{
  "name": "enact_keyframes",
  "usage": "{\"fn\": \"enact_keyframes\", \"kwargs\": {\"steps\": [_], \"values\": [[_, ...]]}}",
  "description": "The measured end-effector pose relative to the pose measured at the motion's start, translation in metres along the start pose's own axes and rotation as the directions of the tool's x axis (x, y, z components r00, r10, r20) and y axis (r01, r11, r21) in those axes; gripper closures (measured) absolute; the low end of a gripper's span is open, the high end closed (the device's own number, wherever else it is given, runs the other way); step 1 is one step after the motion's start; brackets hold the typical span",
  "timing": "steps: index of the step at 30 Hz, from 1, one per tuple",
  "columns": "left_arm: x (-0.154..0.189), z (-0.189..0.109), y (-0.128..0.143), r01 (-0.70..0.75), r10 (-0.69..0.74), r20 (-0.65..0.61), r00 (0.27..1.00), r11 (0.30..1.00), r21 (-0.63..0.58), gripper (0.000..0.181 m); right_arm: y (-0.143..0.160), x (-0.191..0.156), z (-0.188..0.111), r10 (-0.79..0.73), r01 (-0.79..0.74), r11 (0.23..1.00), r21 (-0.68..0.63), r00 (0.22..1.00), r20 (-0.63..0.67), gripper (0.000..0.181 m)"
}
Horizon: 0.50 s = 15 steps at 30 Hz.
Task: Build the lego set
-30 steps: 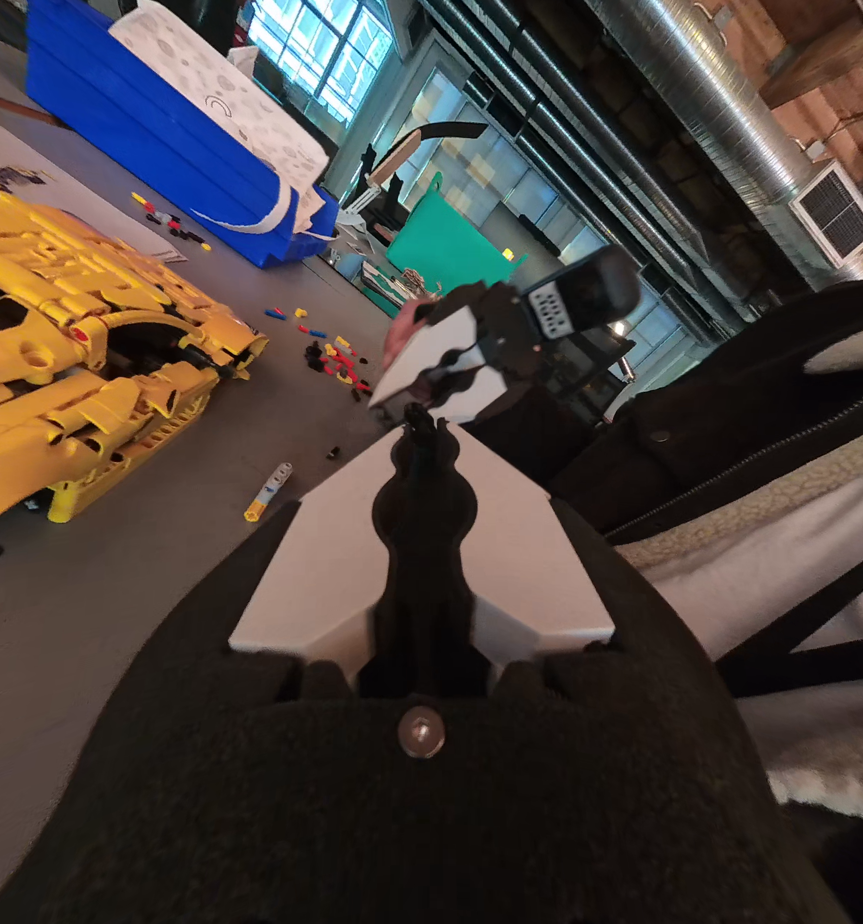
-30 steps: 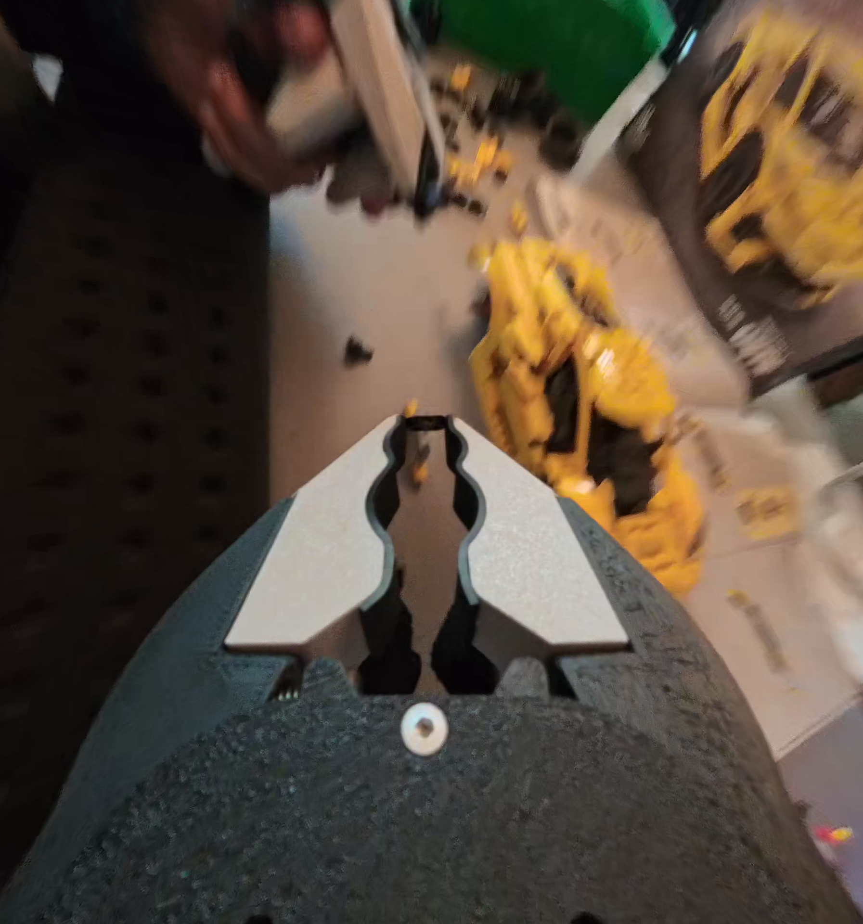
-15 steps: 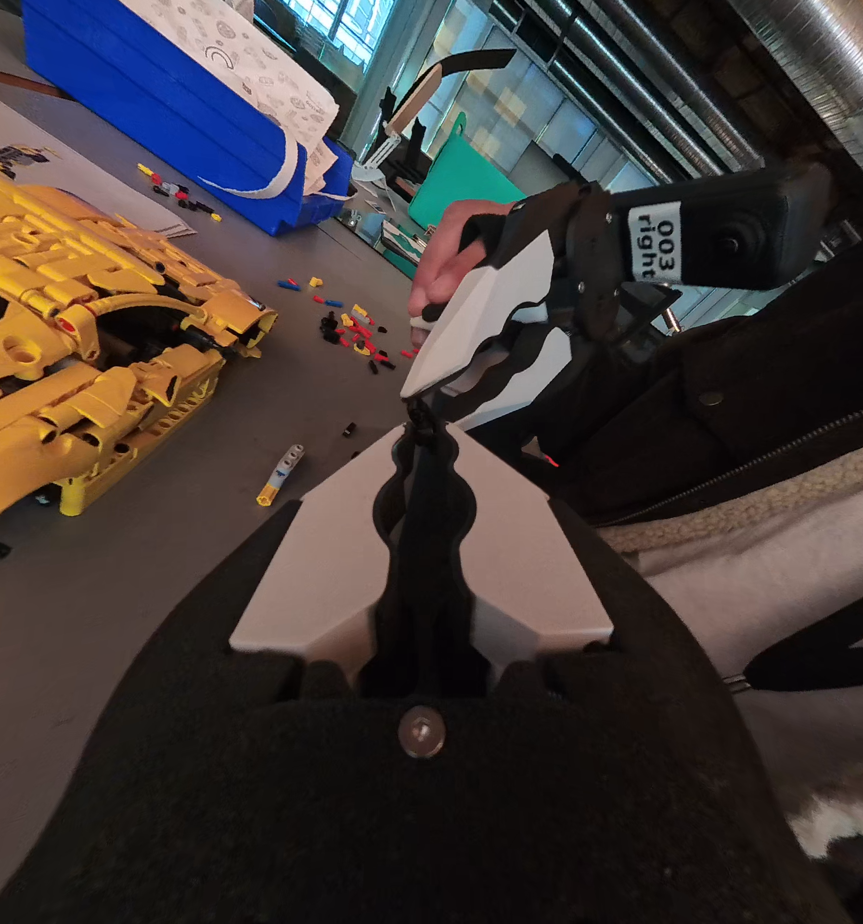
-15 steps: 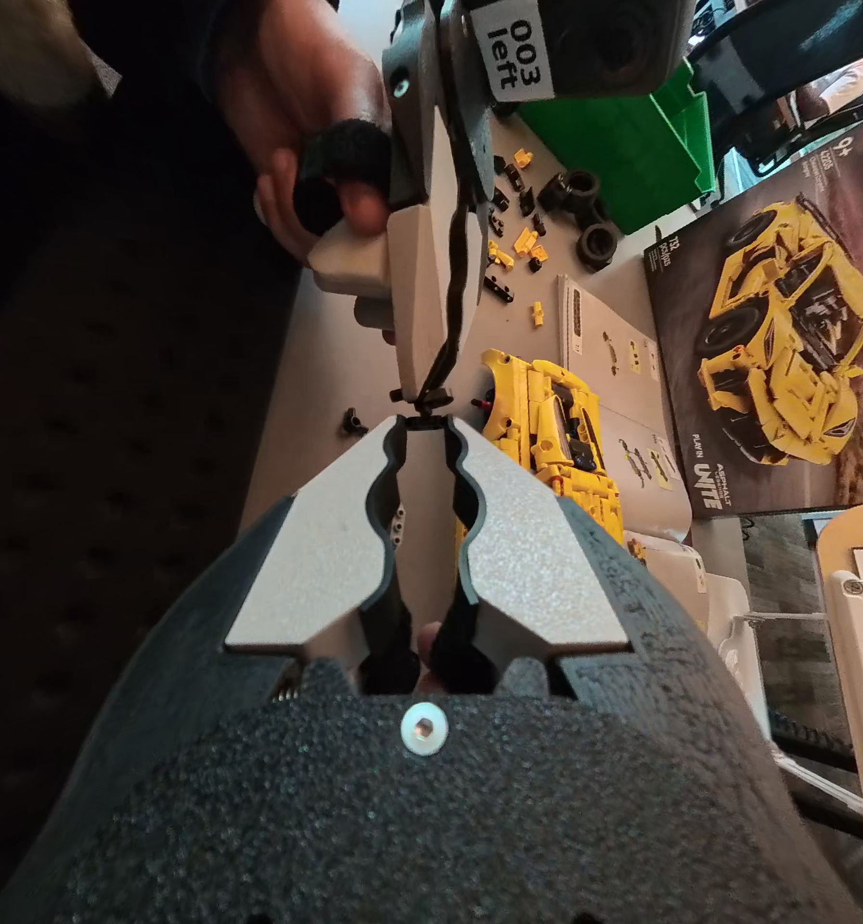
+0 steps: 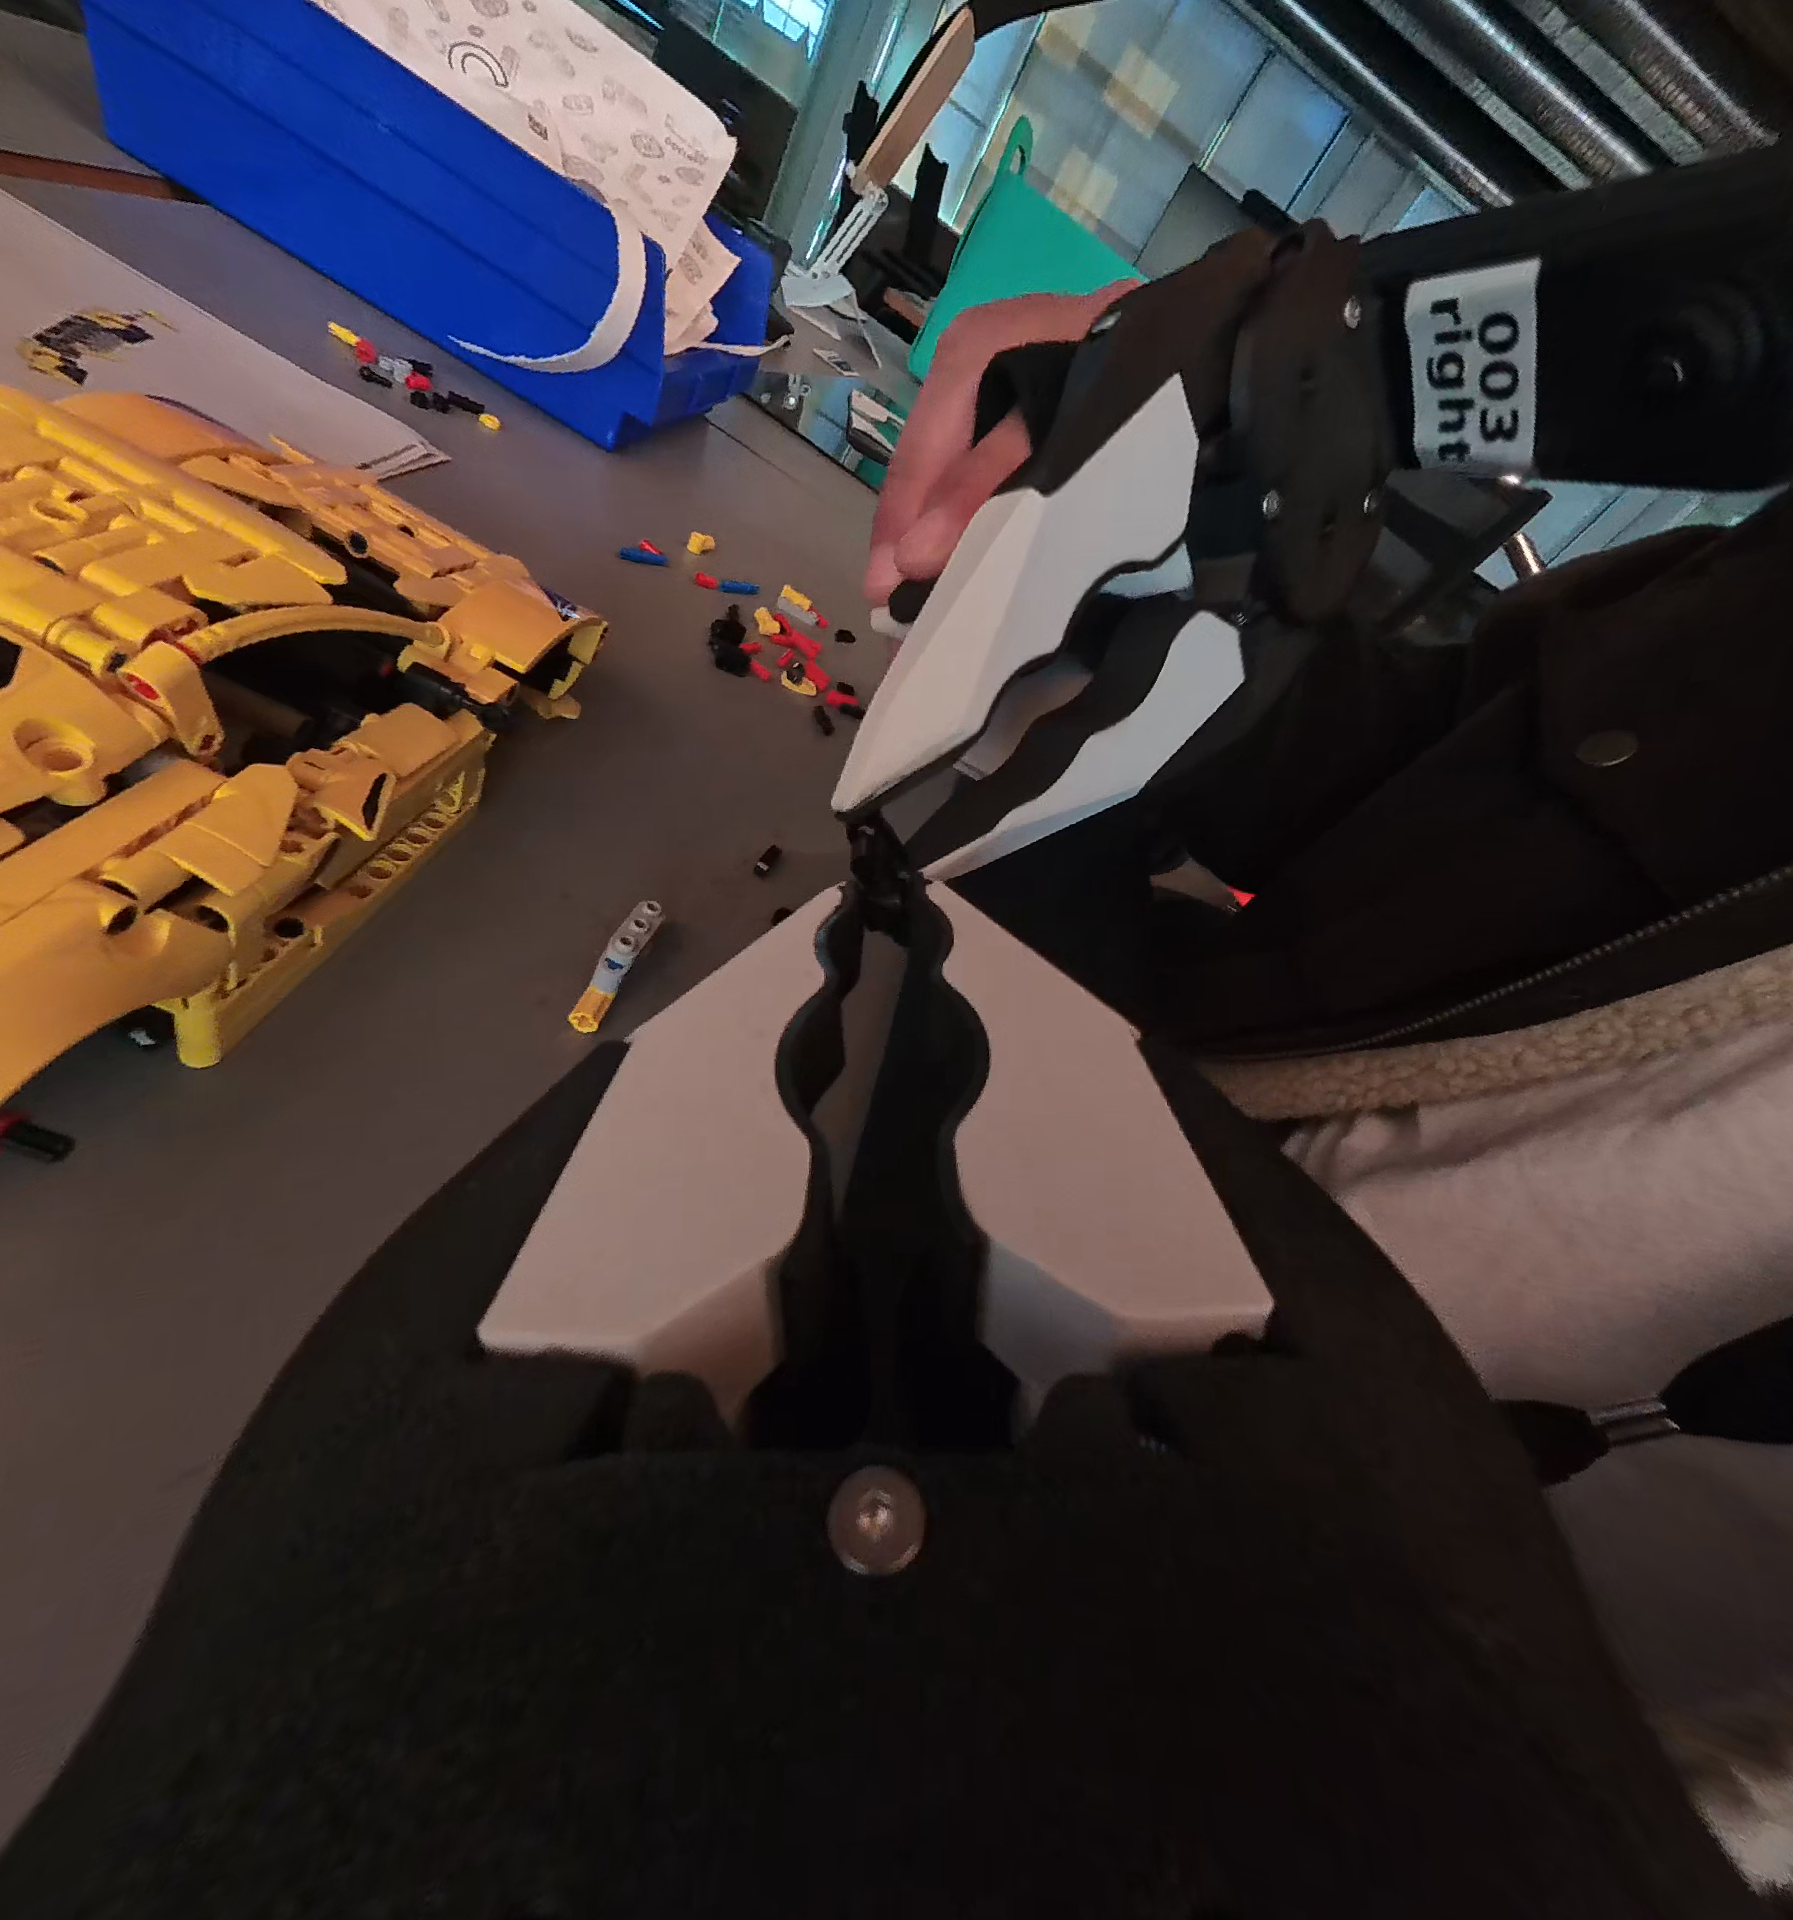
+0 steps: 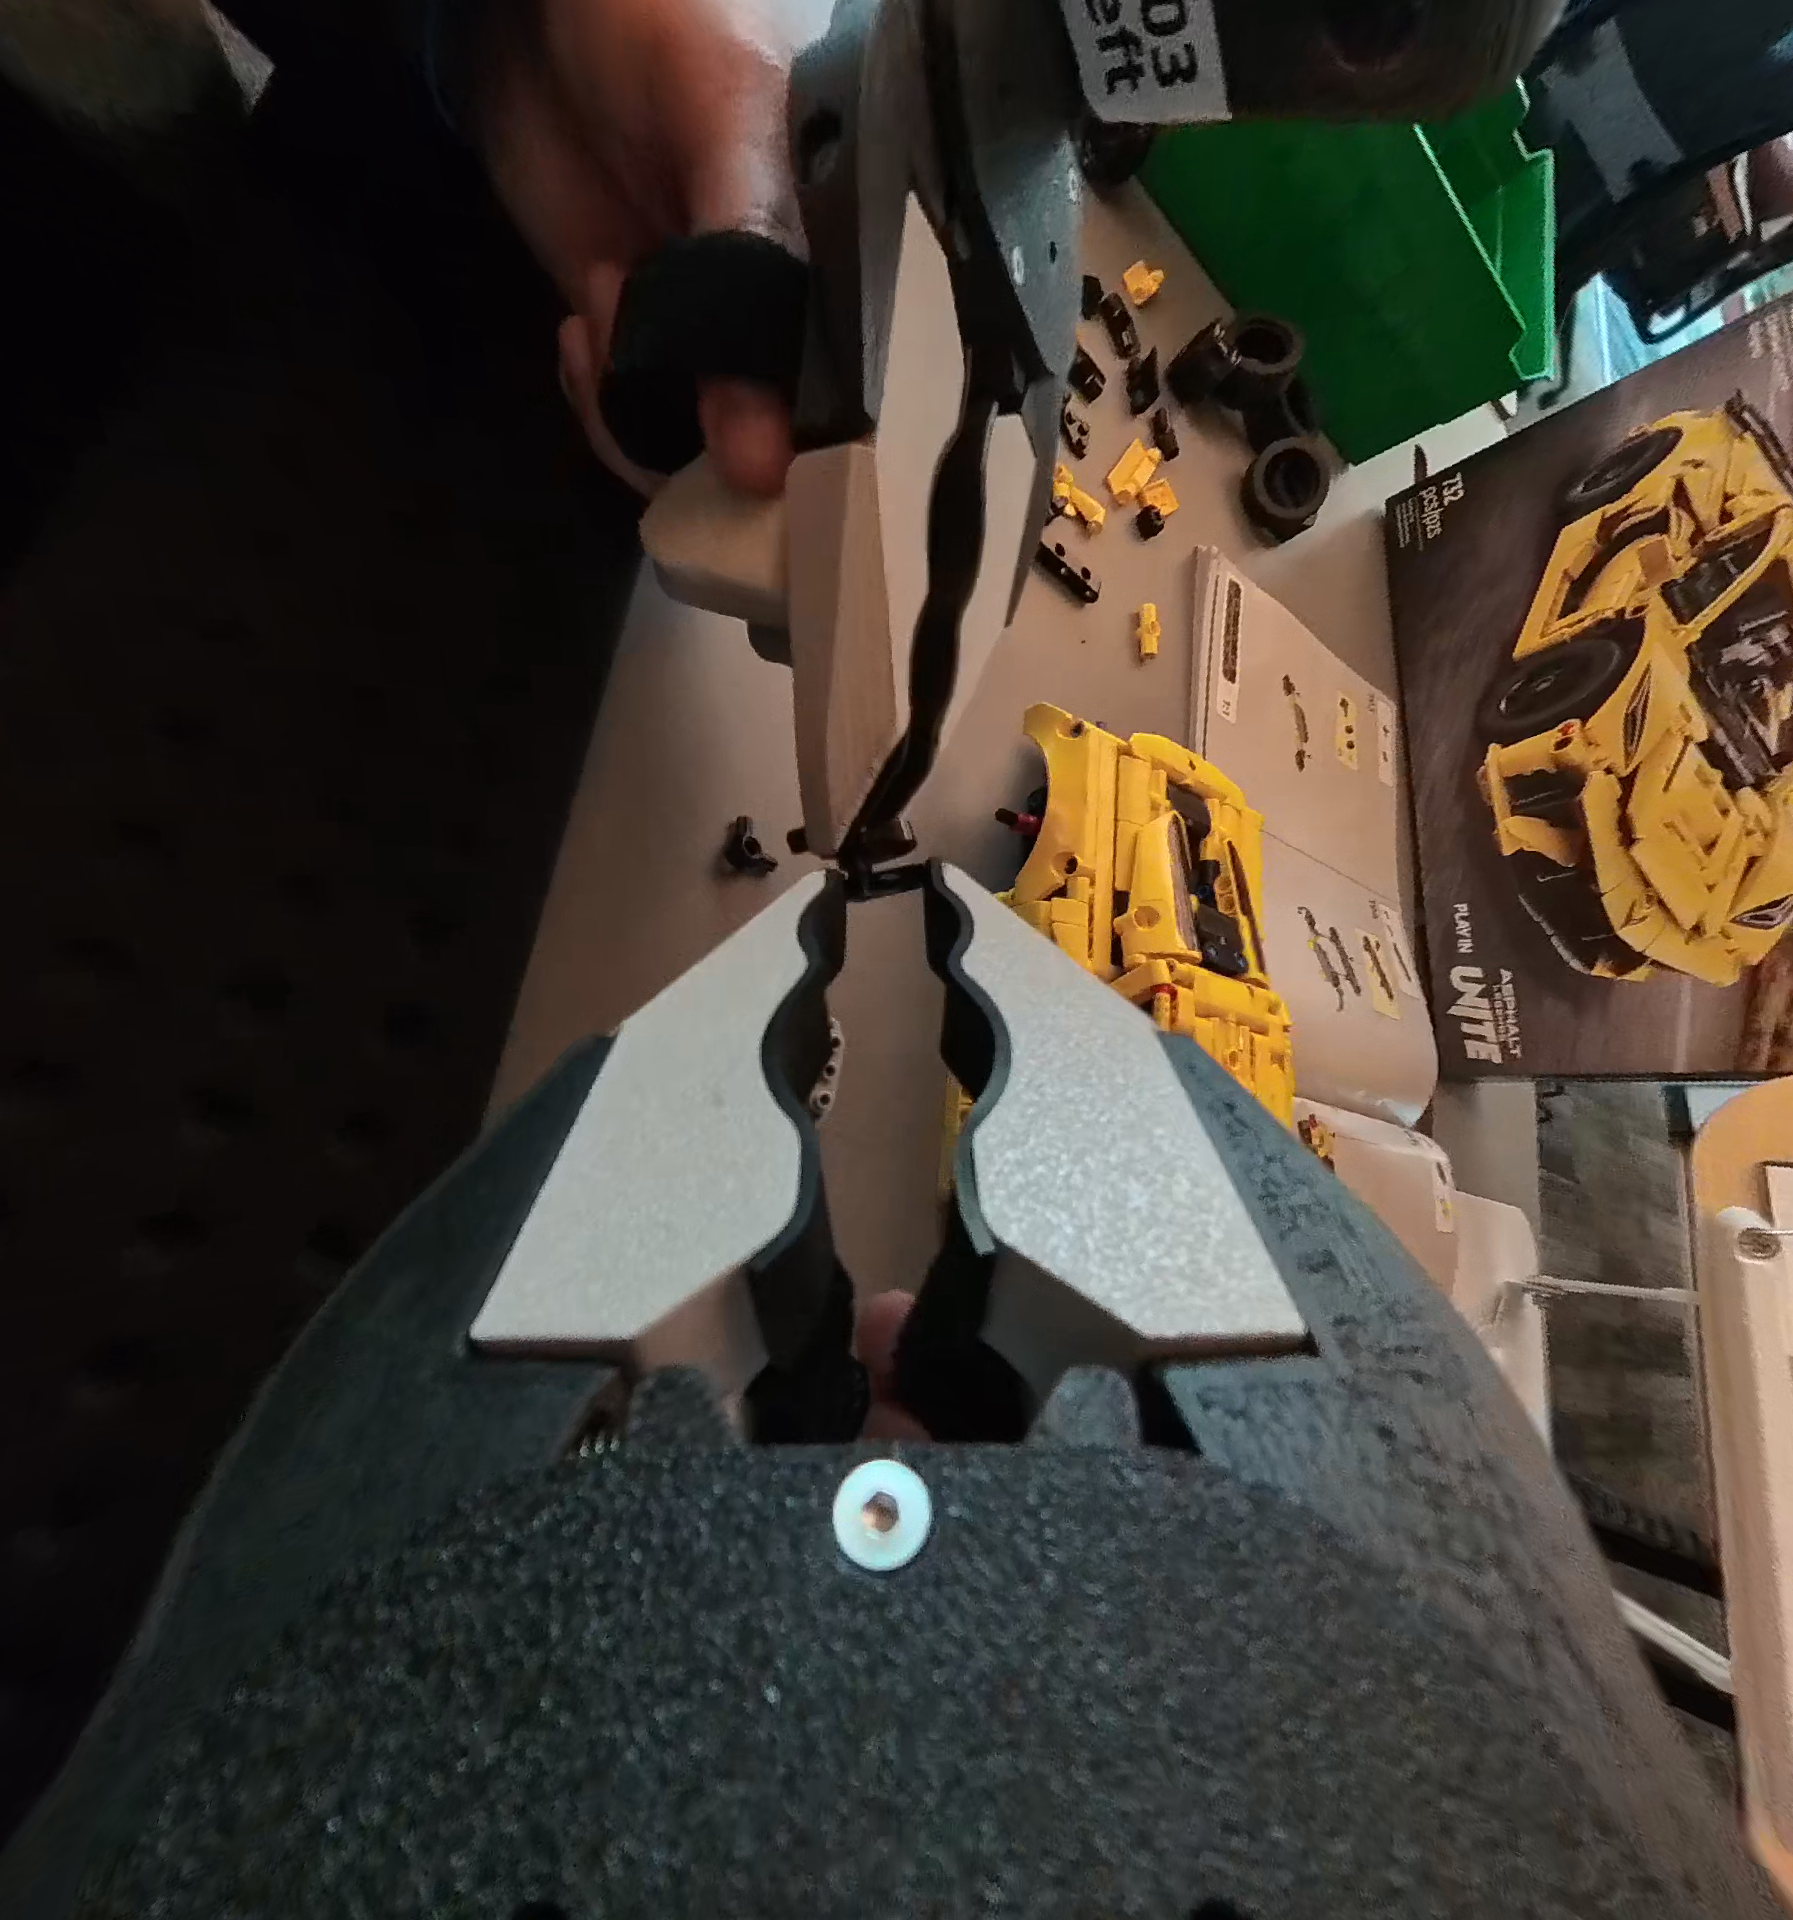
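My left gripper [image 5: 881, 906] is shut on a small black lego piece [image 5: 876, 868] and holds it in the air above the table's near edge. My right gripper [image 6: 879, 883] is shut on another small black piece [image 6: 876, 881] held across its tips. The two grippers meet tip to tip, and the two black pieces touch. The right gripper also shows in the left wrist view [image 5: 871, 808], coming in from the upper right. The left gripper also shows in the right wrist view [image 6: 864, 836], coming down from the top. The part-built yellow lego car [image 5: 196, 727] [image 6: 1152, 883] lies on the grey table.
Loose red, black, yellow and blue pieces [image 5: 778, 644] and a grey-and-yellow pin [image 5: 617, 966] lie near the car. A blue bin [image 5: 404, 187] stands behind. The set's box [image 6: 1619, 727], a booklet [image 6: 1287, 727], black tyres [image 6: 1276, 416] and a green bin [image 6: 1370, 260] lie beyond. A person's jacket [image 5: 1494, 831] is close on the right. Less than 4 cm separates the two grippers' tips.
The right gripper has moved in toward the left gripper until their tips meet. Both stay shut on their black pieces, which now touch.
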<state>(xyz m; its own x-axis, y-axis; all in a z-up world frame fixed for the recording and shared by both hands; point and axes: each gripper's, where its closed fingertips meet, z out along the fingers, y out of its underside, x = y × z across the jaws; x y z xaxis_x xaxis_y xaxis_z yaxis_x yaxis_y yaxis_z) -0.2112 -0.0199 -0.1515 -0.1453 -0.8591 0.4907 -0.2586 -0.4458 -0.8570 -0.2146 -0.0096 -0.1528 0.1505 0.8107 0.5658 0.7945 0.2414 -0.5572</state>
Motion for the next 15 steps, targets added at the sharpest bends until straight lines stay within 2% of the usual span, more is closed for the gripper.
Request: {"fn": "enact_keyframes", "kwargs": {"steps": [7,15], "values": [[-0.0072,0.0009,0.0014,0.024,-0.024,0.038,0.999,1.000,-0.009,0.175,0.0048,0.0009,0.0052,-0.092,0.087,0.990,-0.114,0.995,-0.044,0.168],[-0.0068,-0.0023,-0.0052,0.038,-0.039,0.023,0.999,0.999,0.038,0.174,0.0013,0.0061,0.0048,0.026,-0.030,0.998,-0.055,0.997,-0.067,0.167]]}}
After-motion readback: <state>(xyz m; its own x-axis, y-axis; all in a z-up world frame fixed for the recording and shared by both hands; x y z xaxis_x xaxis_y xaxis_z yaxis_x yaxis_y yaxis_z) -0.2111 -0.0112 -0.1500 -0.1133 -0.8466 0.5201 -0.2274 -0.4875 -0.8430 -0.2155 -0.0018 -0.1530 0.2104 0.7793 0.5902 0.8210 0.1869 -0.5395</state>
